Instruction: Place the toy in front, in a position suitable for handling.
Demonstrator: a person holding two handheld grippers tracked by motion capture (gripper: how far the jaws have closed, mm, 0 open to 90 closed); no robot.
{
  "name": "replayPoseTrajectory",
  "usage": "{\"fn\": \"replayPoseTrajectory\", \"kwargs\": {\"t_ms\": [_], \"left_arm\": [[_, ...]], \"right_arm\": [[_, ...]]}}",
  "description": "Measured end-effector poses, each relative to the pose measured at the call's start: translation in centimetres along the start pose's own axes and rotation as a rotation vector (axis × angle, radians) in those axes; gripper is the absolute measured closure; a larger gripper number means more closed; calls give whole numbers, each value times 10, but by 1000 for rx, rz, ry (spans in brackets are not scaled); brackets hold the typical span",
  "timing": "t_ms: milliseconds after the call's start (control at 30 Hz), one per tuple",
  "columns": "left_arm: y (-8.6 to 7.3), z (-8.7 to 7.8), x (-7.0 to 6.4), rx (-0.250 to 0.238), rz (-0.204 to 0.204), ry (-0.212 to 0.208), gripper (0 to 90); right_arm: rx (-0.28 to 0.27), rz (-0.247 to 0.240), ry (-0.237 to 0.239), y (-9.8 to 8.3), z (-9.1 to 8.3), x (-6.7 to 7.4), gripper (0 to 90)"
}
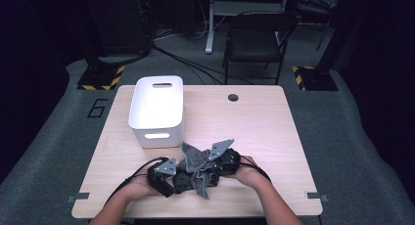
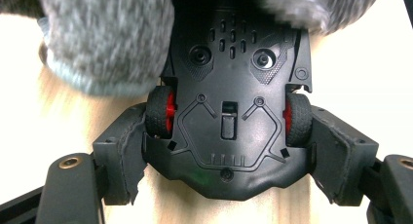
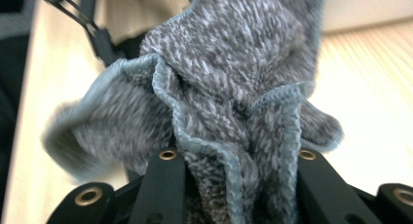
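My left gripper (image 2: 229,156) is shut on a black toy car (image 2: 229,83), its pads (image 2: 122,156) pressing the car's sides by the red-hubbed wheels (image 2: 160,112); the car's underside faces the camera. A grey knit cloth (image 3: 229,68) with a pale blue hem is bunched between the jaws of my right gripper (image 3: 237,158), which is shut on it. In the high view both grippers meet near the table's front edge: left gripper (image 1: 177,182), right gripper (image 1: 209,170), the cloth (image 1: 195,159) draped over the car (image 1: 183,178). The cloth (image 2: 107,39) hangs over the car's far end.
A white plastic bin (image 1: 142,129) with handle slots stands on the wooden table (image 1: 254,132) at the left, just beyond the grippers. A round hole (image 1: 233,97) sits near the table's far edge. A dark chair (image 1: 257,39) stands behind the table.
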State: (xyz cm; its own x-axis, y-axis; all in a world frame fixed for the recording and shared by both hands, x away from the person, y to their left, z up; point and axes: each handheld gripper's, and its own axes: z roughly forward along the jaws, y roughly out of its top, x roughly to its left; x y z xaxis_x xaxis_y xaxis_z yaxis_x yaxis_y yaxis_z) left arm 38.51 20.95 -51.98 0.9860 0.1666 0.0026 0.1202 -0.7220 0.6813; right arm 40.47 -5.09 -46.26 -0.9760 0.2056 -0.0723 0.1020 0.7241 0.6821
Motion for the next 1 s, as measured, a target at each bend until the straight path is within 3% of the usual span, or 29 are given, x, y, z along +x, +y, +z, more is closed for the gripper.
{"fn": "replayPoseTrajectory", "kwargs": {"t_ms": [167, 233, 333, 500, 667, 767, 833, 867, 933, 1000], "left_arm": [[0, 0, 0, 0, 3, 1, 242], [0, 0, 0, -1, 3, 2, 242], [0, 0, 0, -2, 1, 1, 243], [0, 0, 0, 1, 1, 6, 243], [0, 0, 0, -9, -10, -2, 243], [0, 2, 0, -9, -4, 8, 243], [0, 1, 0, -9, -4, 8, 243], [0, 2, 0, -9, -4, 7, 243], [0, 2, 0, -10, -4, 6, 243], [0, 2, 0, -11, -3, 7, 243]], "right_arm": [[-17, -60, 59, 21, 18, 22, 706], [9, -116, 95, 30, 33, 35, 706], [53, -166, 94, 31, 43, 42, 708], [52, -133, 120, 19, 26, 31, 713], [57, -76, 74, -6, -9, 19, 712], [78, -79, -5, -17, -23, 13, 714], [60, -64, -6, -19, -26, 12, 713], [17, -32, -17, -17, -27, 10, 712], [11, -21, -11, -15, -26, 9, 712], [-15, -14, 1, -2, -14, 10, 710]]}}
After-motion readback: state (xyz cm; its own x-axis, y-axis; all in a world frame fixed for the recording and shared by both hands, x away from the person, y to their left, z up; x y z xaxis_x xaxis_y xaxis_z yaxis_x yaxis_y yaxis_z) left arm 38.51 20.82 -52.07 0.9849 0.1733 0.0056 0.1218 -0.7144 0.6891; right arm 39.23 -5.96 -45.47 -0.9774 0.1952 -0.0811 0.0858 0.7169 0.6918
